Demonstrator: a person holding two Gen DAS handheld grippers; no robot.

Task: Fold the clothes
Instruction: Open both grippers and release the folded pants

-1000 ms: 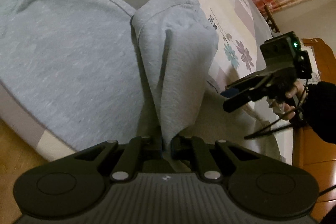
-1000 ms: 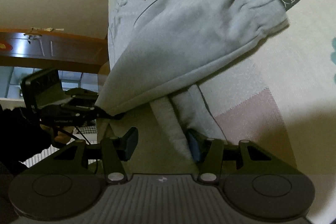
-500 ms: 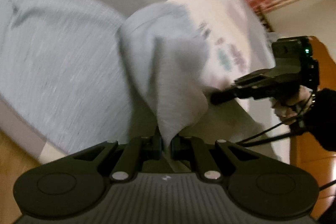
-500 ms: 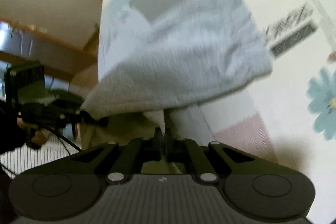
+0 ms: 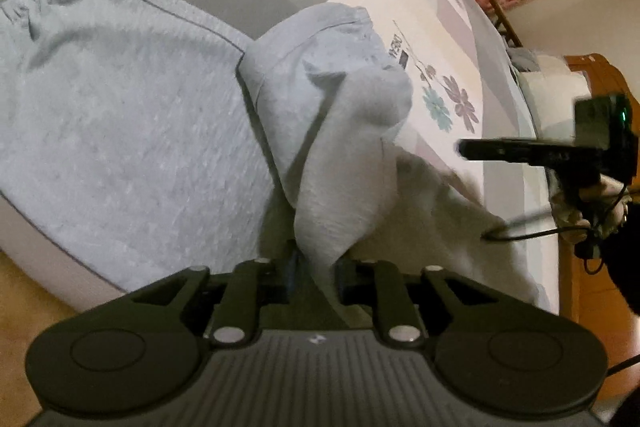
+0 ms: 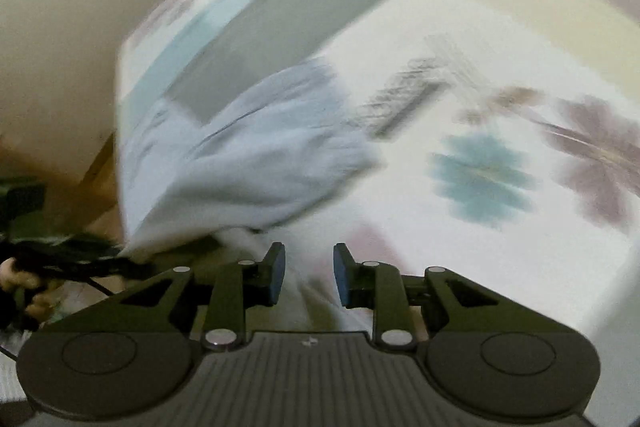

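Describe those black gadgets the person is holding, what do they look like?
Each gripper is matte black plastic: a ribbed body, round discs on both sides, silver rivets and two fingers with blue pads. The right gripper carries a boxy camera with a green light and trailing black cables. The sleeve is black.

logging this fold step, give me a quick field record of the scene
garment: light grey fleece sweatpants, partly folded
surface: patterned bedsheet with flower print
left gripper: jaws opening, grey cloth fold between them, lifted off the sheet
right gripper: jaws opening, pads clear of the pale cloth between them
person: hand and dark sleeve at the right gripper
view quality: right wrist blurred
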